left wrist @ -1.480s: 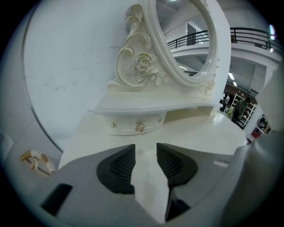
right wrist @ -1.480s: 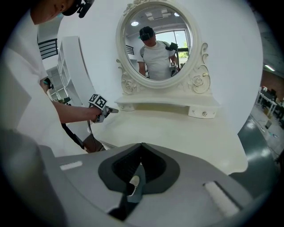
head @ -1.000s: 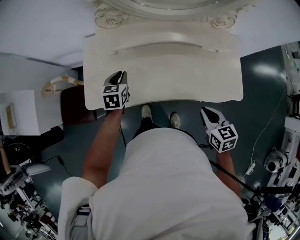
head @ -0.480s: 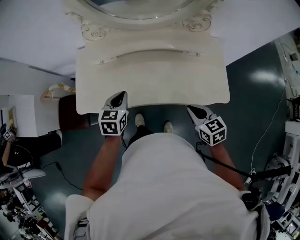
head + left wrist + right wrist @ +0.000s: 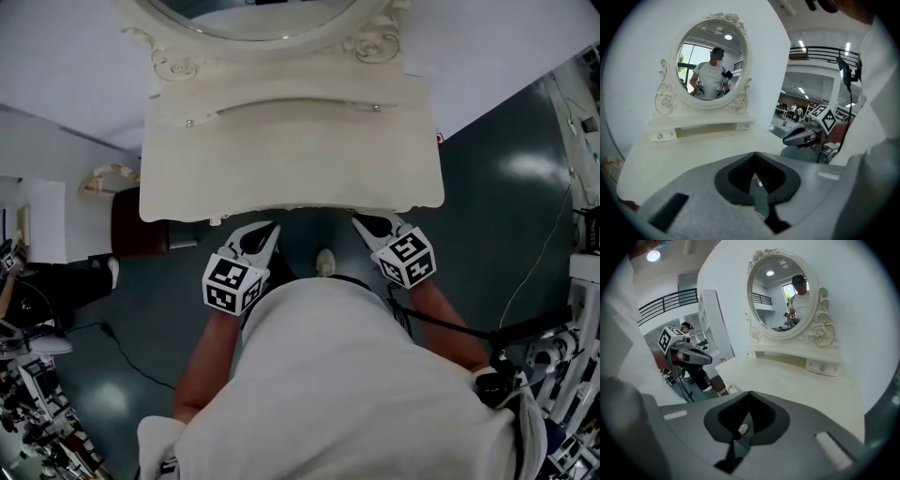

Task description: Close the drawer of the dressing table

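Observation:
The cream dressing table (image 5: 291, 159) with its oval mirror (image 5: 253, 14) stands in front of me. In the head view its front edge overhangs and hides the drawer front. My left gripper (image 5: 270, 228) hovers just off the front edge, left of centre, jaws shut and empty. To the right of centre, my right gripper (image 5: 361, 222) is also just off the edge, shut on nothing. In the left gripper view the shut jaws (image 5: 754, 154) point over the tabletop (image 5: 693, 150), with the right gripper (image 5: 801, 136) beside them. The right gripper view shows its shut jaws (image 5: 749, 393) and the left gripper (image 5: 691, 356).
A dark brown stool (image 5: 141, 220) stands left of the table, with a wicker piece (image 5: 103, 176) behind it. A cable (image 5: 122, 352) runs over the dark floor at the left. Equipment (image 5: 572, 356) crowds the right edge. My shoe (image 5: 325, 262) shows below the table's edge.
My left gripper has come off the tabletop's front left corner and moved back and to the right, toward my body. The right gripper has edged up to the table's front edge.

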Motion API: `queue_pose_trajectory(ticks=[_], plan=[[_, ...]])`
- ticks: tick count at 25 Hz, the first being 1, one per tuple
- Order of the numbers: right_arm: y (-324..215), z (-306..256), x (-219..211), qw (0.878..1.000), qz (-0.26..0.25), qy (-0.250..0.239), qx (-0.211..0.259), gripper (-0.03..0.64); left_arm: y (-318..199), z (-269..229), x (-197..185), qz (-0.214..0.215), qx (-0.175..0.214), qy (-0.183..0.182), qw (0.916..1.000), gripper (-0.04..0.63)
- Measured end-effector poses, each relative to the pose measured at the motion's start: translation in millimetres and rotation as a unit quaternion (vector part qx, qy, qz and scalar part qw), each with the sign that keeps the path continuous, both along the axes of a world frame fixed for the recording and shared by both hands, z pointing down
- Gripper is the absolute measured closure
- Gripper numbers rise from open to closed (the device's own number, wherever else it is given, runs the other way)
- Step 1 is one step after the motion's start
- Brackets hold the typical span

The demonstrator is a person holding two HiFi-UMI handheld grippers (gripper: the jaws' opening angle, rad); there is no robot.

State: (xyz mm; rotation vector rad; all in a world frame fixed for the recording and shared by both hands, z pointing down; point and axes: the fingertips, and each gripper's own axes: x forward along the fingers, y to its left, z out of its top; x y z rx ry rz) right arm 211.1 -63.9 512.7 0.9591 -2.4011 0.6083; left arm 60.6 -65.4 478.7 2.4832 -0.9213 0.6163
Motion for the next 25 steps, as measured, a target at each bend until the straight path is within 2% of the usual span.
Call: queue_pose_trajectory(ticks=[6, 11, 25], plan=[[12, 6, -6, 1.000, -0.026, -0.001, 0.004, 0.617, 36, 9, 14, 0.038, -0.015, -0.002, 0.9992, 0.592], [19, 8, -6, 0.999, -0.034, -0.003, 0.008, 0.617, 45, 9, 17, 0.028, -0.021, 0.012, 0.9993, 0.592], [25, 9, -14, 0.999, -0.050, 0.002, 0.013, 0.617, 53, 14, 8, 0.016, -0.027, 0.007, 0.9995, 0.592]])
